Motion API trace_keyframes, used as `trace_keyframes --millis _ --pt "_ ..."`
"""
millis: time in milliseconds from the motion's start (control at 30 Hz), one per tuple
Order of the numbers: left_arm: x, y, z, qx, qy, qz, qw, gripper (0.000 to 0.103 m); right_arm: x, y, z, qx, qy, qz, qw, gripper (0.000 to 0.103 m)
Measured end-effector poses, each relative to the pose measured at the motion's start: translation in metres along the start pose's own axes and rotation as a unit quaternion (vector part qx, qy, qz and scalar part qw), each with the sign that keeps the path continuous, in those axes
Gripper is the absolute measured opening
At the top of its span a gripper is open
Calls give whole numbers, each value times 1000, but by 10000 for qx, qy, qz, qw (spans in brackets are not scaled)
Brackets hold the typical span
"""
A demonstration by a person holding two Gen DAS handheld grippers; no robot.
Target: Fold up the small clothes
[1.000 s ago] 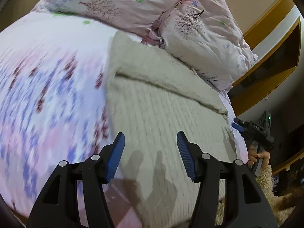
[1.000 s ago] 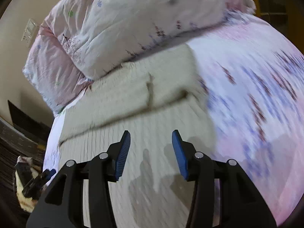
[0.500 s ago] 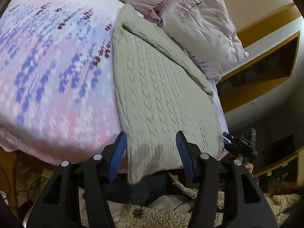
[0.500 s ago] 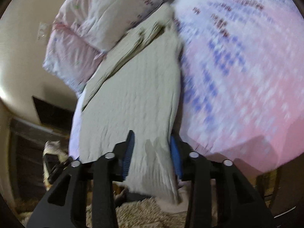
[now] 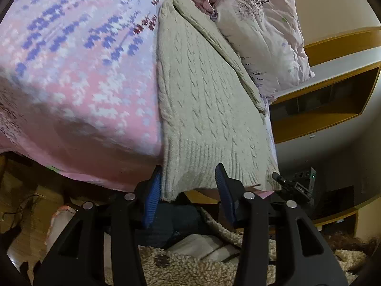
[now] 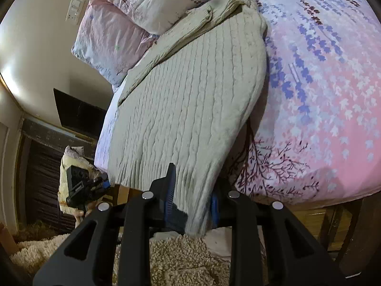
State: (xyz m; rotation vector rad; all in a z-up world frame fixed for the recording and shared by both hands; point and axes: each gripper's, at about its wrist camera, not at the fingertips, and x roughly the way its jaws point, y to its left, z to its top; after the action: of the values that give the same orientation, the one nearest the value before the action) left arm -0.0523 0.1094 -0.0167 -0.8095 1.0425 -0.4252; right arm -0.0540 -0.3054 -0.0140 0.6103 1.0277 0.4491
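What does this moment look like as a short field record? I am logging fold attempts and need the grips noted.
garment: cream cable-knit sweater, spread on the floral bedsheet, ribbed hem hanging over the bed edge
left gripper: open, hem corner between its fingers
right gripper: closing on the other hem corner; full grip unclear
behind sweater: pink pillows
below: shaggy rug
fold: not yet begun

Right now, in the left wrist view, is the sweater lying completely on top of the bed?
No, the ribbed hem of the sweater hangs over the edge of the bed, between the left gripper fingers.
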Motion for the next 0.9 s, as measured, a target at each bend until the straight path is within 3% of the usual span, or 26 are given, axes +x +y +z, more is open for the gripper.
trace_keyframes --millis 33,100,267,467,667,900 --pt "2 -1 0 -15 43 -28 10000 32 1 2 -1 -51 21 -20 10000 21" --pt "5 -4 2 -30 120 -113 9999 9 1 7 -1 -192 -9 -111 9998 10" --pt "-4 -18 9 235 -125 -36 9996 6 -16 17 6 -452 -489 -215 9975 8" --pt "-23 -36 38 603 -685 279 9954 5 -34 39 20 -996 -1228 -719 9848 8" --pt "-29 -71 80 1289 -1193 701 9820 5 -44 65 42 -1582 -1973 -1283 9590 8" --pt "-29 -109 136 1812 -1761 1027 9621 5 -47 98 84 -2174 -2708 -1805 9202 8"
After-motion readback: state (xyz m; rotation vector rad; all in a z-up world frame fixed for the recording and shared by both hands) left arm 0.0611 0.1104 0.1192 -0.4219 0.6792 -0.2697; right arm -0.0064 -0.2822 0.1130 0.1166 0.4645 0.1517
